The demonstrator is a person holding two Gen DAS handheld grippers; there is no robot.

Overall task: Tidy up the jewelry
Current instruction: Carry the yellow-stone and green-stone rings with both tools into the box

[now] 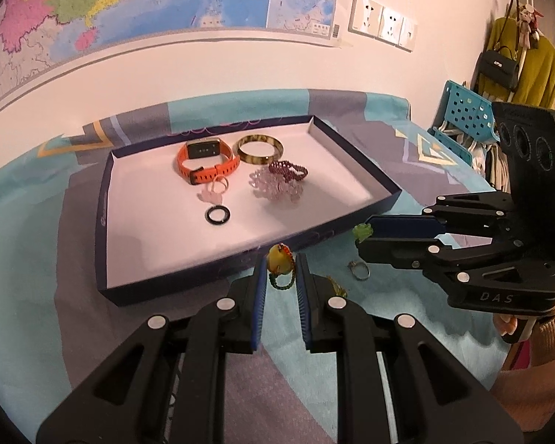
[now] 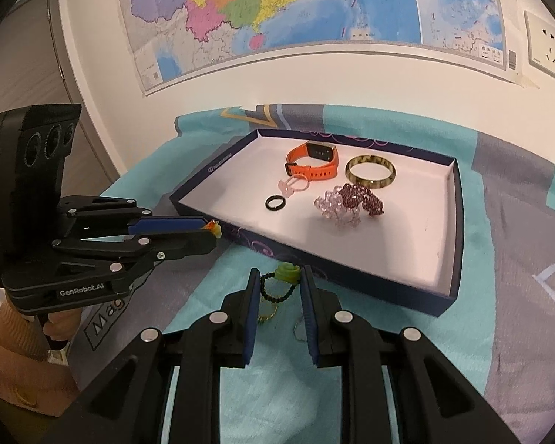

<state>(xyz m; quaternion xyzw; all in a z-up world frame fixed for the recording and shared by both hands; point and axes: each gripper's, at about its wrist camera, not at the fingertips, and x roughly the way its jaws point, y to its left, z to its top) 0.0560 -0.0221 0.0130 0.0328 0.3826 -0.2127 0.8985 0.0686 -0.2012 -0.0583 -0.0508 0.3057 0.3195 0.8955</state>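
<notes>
- Teal and grey patterned cloth [image 1: 37, 333] covers the work surface, with a colourful wall map [image 1: 111, 0] above it and wall sockets [image 1: 384, 22] to the map's right.
- Far left in the right wrist view, the left gripper [image 2: 212, 230] has its fingers pinched on a yellow-orange charm ring [image 1: 279, 261], which is held just outside the near wall of the tray.
- Centre stage is a dark blue shallow box tray [image 1: 107, 259] with a white floor, lying flat on the cloth.
- Inside it, left to right: an orange smartwatch [image 1: 203, 161] at the back, a pale pink ring [image 1: 214, 190] just in front of it, and a black ring [image 1: 217, 215] nearer still.
- Next comes a tortoiseshell bangle [image 1: 259, 148] beside the watch, then a clear pink beaded bracelet [image 1: 275, 188] touching a dark red beaded bracelet [image 1: 288, 168].
- On the cloth near the tray's front right corner lie a small silver ring [image 1: 359, 270] and a gold-coloured piece [image 1: 338, 288], too small to identify.
- To the right, the right gripper [image 1: 362, 236] pinches a green flower ring [image 2: 283, 277] on a dark beaded band, held near the tray's front wall.
- Far right, a blue perforated plastic chair [image 1: 466, 111], a yellow garment [image 1: 536, 70] and a black handbag [image 1: 499, 70] hang or stand by the wall.
</notes>
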